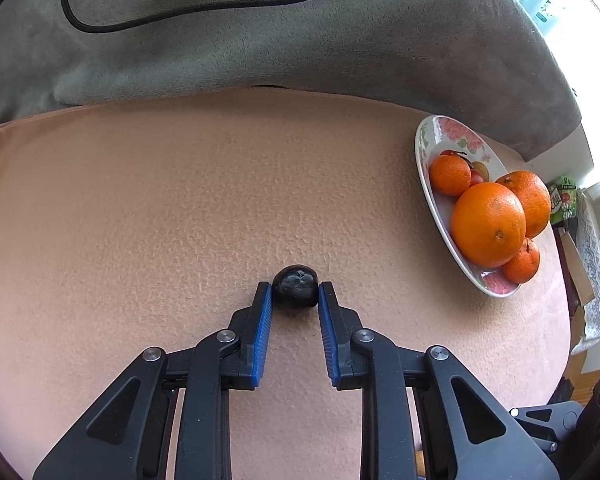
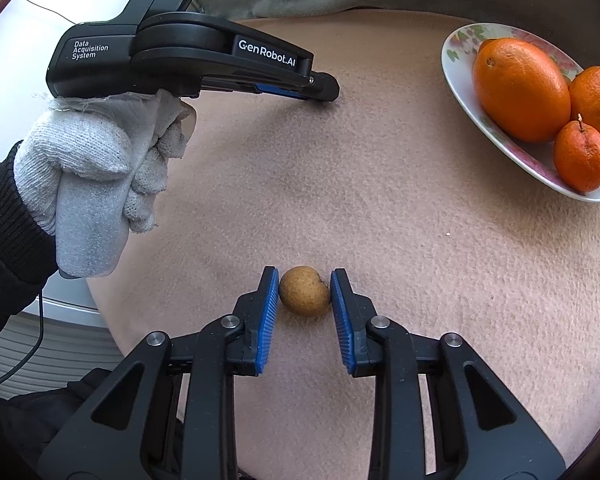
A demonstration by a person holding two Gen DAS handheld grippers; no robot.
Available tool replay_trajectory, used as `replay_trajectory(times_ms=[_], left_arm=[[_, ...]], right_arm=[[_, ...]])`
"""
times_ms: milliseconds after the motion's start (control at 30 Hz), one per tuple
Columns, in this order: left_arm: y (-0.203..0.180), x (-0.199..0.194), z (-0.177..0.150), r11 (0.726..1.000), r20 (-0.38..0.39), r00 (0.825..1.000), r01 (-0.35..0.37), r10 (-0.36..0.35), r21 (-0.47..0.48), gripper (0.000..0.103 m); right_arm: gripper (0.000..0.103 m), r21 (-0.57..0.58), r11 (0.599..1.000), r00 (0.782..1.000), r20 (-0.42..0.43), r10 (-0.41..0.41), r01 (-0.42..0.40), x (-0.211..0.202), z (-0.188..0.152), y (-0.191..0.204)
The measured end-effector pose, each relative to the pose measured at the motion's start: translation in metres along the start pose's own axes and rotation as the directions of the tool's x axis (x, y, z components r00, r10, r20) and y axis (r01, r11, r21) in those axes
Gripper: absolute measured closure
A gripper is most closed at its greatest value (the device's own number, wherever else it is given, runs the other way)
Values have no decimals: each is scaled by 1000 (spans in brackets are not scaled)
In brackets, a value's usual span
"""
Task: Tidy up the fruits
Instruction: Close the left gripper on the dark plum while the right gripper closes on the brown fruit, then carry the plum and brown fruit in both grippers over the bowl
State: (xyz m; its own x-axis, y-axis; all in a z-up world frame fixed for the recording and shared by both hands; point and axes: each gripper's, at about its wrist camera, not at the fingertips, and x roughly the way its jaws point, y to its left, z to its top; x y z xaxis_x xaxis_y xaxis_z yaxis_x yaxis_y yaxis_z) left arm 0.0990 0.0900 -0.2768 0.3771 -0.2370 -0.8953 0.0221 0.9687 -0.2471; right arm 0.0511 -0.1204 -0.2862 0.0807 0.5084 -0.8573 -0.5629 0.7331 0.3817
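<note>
On a counter [image 1: 140,200] under a peach cloth, with a grey cushion [image 1: 260,40] behind it, you work two grippers at once. The floral plate [image 1: 422,148] sits at the far right, already carrying three oranges [image 1: 488,218] and some smaller fruit that is partly hidden.

Your left gripper [image 1: 296,294] has its jaws pinching a small dark fruit [image 1: 295,286], both blue pads touching its sides while it rests on the cloth at centre. Your right gripper [image 2: 305,292] has its jaws pinching a small brown fruit [image 2: 304,291] the same way, on the near part of the cloth. In the right view your gloved left hand [image 2: 96,176] holds its tool well to the left.

Both grips look set at the very tips of the pads, so lift straight up and slowly; a round fruit held that far forward will likely squirt out if you tilt or jerk. Judge the squeeze gently, for these small fruits will probably bruise. Carry one at a time toward the plate, aiming for the bare near rim, since the oranges crowd the middle and a dropped fruit could roll off. Lower until it touches before you spread the jaws.
</note>
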Motion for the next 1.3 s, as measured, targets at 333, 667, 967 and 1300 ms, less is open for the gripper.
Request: replay_trajectory(times_ms=[333,667,967,1300], left_arm=[[-6,-5,-3,1000,10,1000,6,-7,10,82],[-10,-18,0,1000,28,1000,11,-11,29,82],[-25,-31,8,998,51,998,19,-22,66,82],[-45,-47,19,994,86,995,48,-56,98,82]], right_arm=[[75,10,1000,1000,19,-3,3,-16,4,-8],[75,30,1000,997,71,-5,3,-43,12,-23],[75,48,999,991,132,-30,24,-72,27,-40],[75,99,992,971,218,-94,73,-105,51,-67]])
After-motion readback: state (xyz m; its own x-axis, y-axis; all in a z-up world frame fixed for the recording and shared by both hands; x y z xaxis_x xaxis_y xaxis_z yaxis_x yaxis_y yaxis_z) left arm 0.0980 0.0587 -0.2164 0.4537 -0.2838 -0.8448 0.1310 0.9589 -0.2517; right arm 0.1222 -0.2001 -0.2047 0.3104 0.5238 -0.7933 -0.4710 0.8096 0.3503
